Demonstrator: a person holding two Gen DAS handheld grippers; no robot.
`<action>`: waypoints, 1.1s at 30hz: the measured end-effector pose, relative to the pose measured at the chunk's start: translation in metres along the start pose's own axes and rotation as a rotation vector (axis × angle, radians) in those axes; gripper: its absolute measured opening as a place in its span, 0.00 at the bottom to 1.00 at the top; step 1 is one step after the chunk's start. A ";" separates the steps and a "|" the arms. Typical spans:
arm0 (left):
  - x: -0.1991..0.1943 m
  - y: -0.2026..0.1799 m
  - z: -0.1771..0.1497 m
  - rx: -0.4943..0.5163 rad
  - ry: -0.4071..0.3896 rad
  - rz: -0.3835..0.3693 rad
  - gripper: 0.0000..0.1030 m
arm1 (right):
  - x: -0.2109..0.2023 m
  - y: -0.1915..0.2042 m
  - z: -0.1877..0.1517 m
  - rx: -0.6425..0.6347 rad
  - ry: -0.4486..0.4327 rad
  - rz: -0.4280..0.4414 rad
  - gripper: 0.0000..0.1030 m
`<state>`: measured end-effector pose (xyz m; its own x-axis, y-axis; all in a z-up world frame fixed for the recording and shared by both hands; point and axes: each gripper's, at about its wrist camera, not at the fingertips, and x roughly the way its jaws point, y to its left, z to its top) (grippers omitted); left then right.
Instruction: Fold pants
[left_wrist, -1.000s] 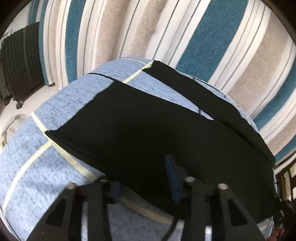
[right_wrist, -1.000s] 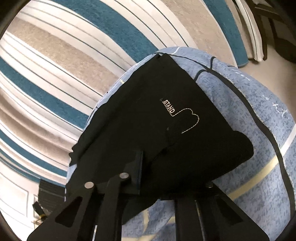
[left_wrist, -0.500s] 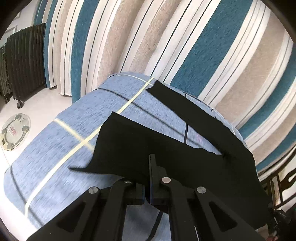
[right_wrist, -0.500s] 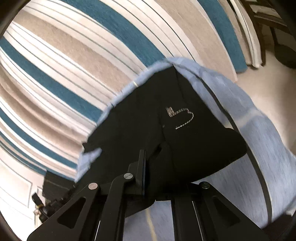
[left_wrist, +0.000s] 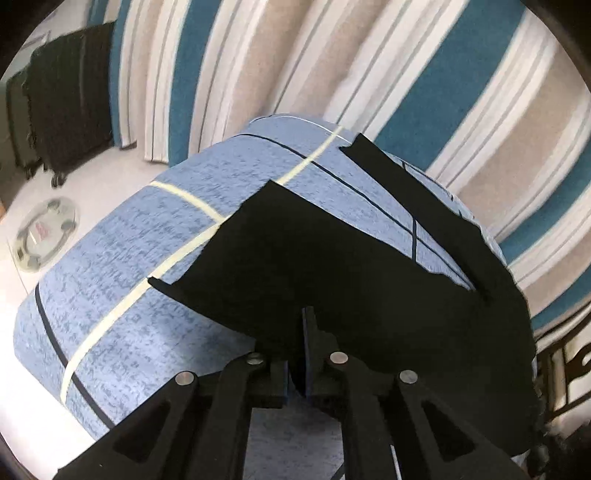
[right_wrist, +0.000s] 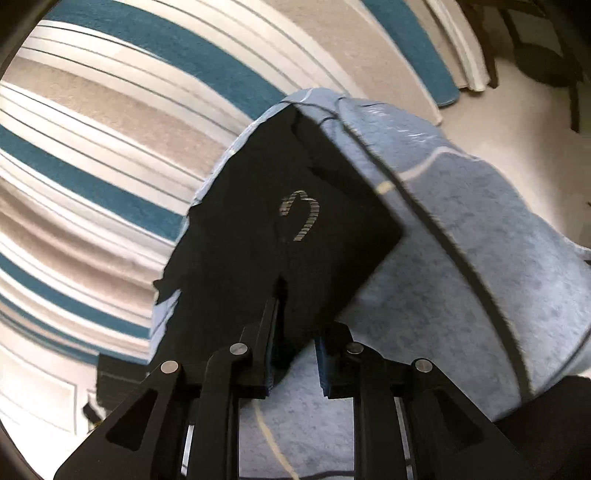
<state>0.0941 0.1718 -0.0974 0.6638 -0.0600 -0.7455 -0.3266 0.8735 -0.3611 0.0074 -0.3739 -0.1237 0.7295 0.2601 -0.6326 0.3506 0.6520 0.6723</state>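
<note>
In the left wrist view the near edge of the black pants (left_wrist: 332, 280) is hidden behind the fingers of the left gripper (left_wrist: 297, 354); whether the pads press the cloth I cannot tell; the dark suitcase (left_wrist: 62, 107) is cut by the picture's rim; the dial of the round scale (left_wrist: 44, 234) is too small to read. In the right wrist view the stitched logo (right_wrist: 301, 216) is blurred; the chair (right_wrist: 535, 48) is cut off.

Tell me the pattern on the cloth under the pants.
Mottled light blue cloth with cream and dark lines; clearest in the left wrist view.
</note>
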 end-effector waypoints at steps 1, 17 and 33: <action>-0.005 0.001 -0.001 0.003 -0.018 0.011 0.09 | -0.001 -0.004 0.000 0.006 -0.002 -0.011 0.18; -0.018 0.003 0.004 0.061 -0.028 0.115 0.06 | -0.007 0.001 0.007 -0.041 0.047 -0.042 0.13; -0.048 -0.024 -0.008 0.157 -0.080 0.104 0.37 | -0.034 0.057 -0.008 -0.413 -0.130 -0.239 0.29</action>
<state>0.0646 0.1498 -0.0572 0.6852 0.0677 -0.7252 -0.2918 0.9378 -0.1882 -0.0024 -0.3397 -0.0669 0.7334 -0.0044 -0.6797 0.2734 0.9174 0.2891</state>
